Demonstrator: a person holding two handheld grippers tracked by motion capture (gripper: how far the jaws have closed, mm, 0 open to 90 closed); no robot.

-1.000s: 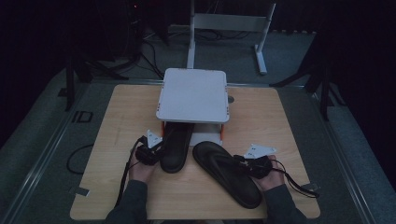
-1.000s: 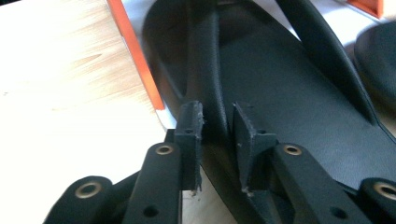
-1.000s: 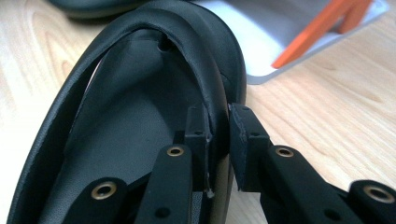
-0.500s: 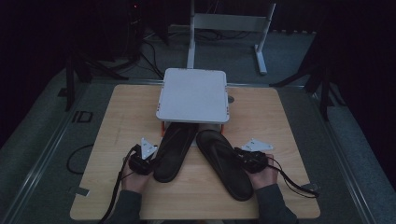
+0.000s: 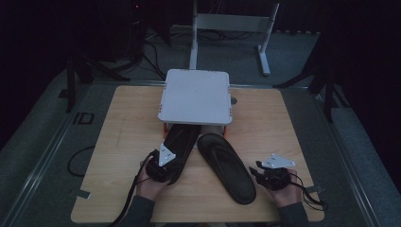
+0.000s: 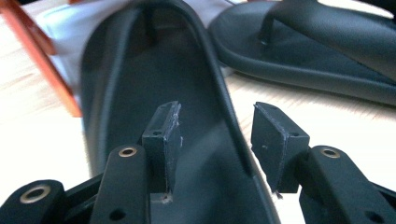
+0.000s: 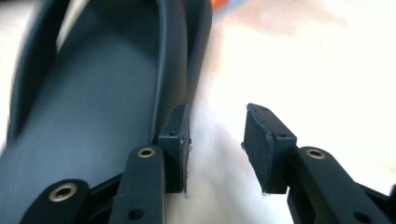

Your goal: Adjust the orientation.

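Observation:
Two black flip-flops lie on the wooden table point(image 5: 127, 123), their toes tucked under a white rack point(image 5: 195, 97). My left gripper point(image 5: 165, 169) sits at the heel of the left flip-flop point(image 5: 182, 142). In the left gripper view its jaws point(image 6: 217, 140) have just been opening; the left flip-flop's point(image 6: 140, 84) raised rim runs between the pads without being pressed. My right gripper point(image 5: 261, 175) stands just right of the right flip-flop point(image 5: 227, 163). Its jaws point(image 7: 217, 147) have just been opening too, over bare table, with the right flip-flop point(image 7: 93, 107) beside the left pad.
The rack stands on orange legs point(image 6: 46, 60) at the table's far middle. The right flip-flop point(image 6: 317, 51) lies beyond in the left gripper view. A metal stand point(image 5: 231, 28) and cables lie on the floor beyond the table. Cables trail from both grippers toward the near edge.
Both flip-flops have slid forward, toes now under the rack. Both grippers have opened; the right one has let go and drawn off to the right of its flip-flop.

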